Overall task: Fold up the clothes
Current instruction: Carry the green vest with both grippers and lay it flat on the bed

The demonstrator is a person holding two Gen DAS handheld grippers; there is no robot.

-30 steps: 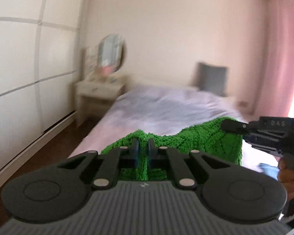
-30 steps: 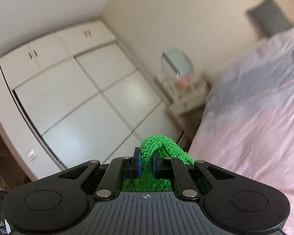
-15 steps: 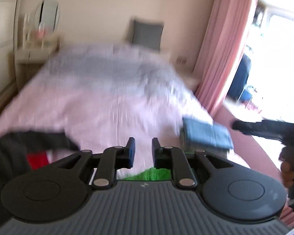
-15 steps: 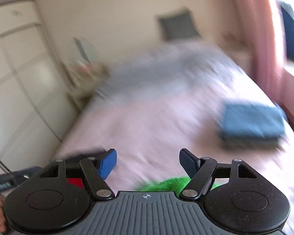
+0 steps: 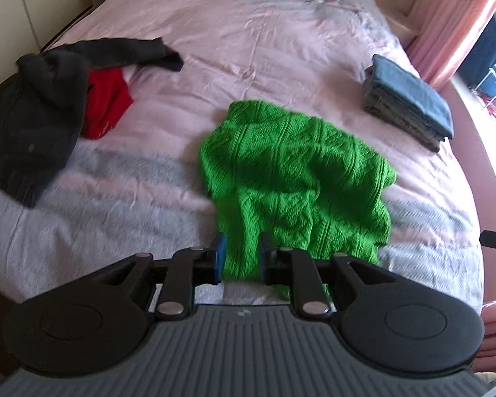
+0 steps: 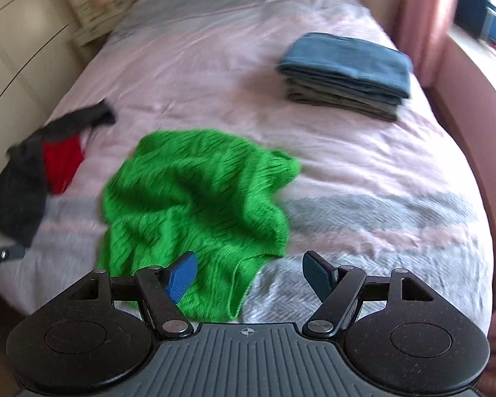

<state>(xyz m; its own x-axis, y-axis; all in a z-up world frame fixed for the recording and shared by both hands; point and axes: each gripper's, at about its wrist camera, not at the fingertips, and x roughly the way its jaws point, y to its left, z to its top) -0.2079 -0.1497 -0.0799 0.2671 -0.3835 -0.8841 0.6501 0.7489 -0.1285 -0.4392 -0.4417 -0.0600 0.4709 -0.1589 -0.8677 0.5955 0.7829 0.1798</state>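
Green knit sweater [image 5: 294, 172] lies crumpled on the near part of the bed [image 5: 264, 43], under both grippers.

Nearest, the left gripper [image 5: 240, 261] has its fingers a little apart with a fold of the sweater's hem between them; whether they touch it, I cannot tell. The right gripper [image 6: 249, 273] is spread wide over the sweater's near edge, holding nothing. Further left lies a black garment [image 5: 33, 109] over a red one [image 5: 105, 102]; far right, a folded blue-grey stack [image 6: 344, 72].

Left gripper [image 5: 240, 258] part-spread, right gripper [image 6: 250, 276] jaws wide.
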